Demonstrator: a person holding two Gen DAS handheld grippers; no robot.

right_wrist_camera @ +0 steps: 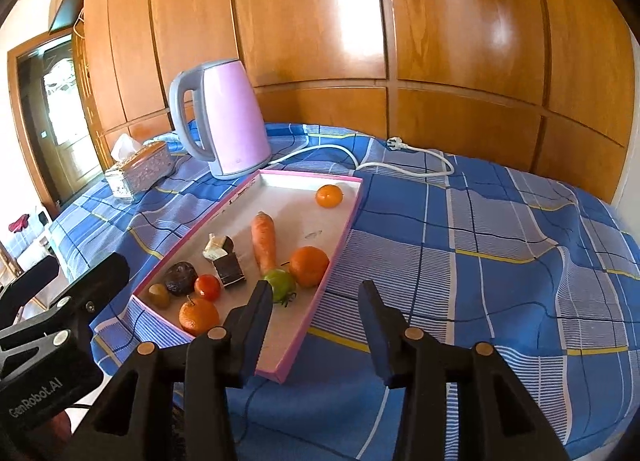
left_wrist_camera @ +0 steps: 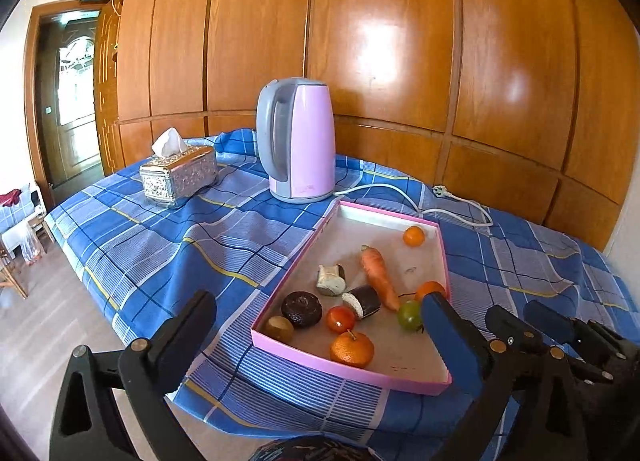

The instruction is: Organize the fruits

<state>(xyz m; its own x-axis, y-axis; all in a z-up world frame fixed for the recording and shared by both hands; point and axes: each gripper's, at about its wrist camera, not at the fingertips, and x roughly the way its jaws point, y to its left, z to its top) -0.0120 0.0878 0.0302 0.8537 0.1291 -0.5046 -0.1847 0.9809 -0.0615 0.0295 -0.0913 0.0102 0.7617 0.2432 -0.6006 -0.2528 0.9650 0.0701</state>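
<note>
A pink-rimmed tray (left_wrist_camera: 352, 371) (right_wrist_camera: 340, 237) lies on the blue checked cloth. It holds a carrot (left_wrist_camera: 378, 275) (right_wrist_camera: 265, 243), three oranges (left_wrist_camera: 352, 349) (left_wrist_camera: 414, 236) (right_wrist_camera: 309, 266), a red tomato (left_wrist_camera: 340, 318) (right_wrist_camera: 207, 287), a green tomato (left_wrist_camera: 409, 315) (right_wrist_camera: 282, 284), a dark round fruit (left_wrist_camera: 302, 308) (right_wrist_camera: 181, 278), a kiwi (left_wrist_camera: 279, 327) (right_wrist_camera: 159, 295) and two cut dark pieces (left_wrist_camera: 331, 280) (left_wrist_camera: 363, 301). My left gripper (left_wrist_camera: 320, 317) is open and empty near the tray's front edge. My right gripper (right_wrist_camera: 318, 295) is open and empty over the tray's right front rim.
A pink kettle (left_wrist_camera: 298, 141) (right_wrist_camera: 224, 121) stands behind the tray, its white cord (left_wrist_camera: 456, 209) (right_wrist_camera: 400, 165) trailing right. A silver tissue box (left_wrist_camera: 178, 177) (right_wrist_camera: 136, 175) sits far left. Wooden wall panels stand behind. The table's edge drops to the floor at left.
</note>
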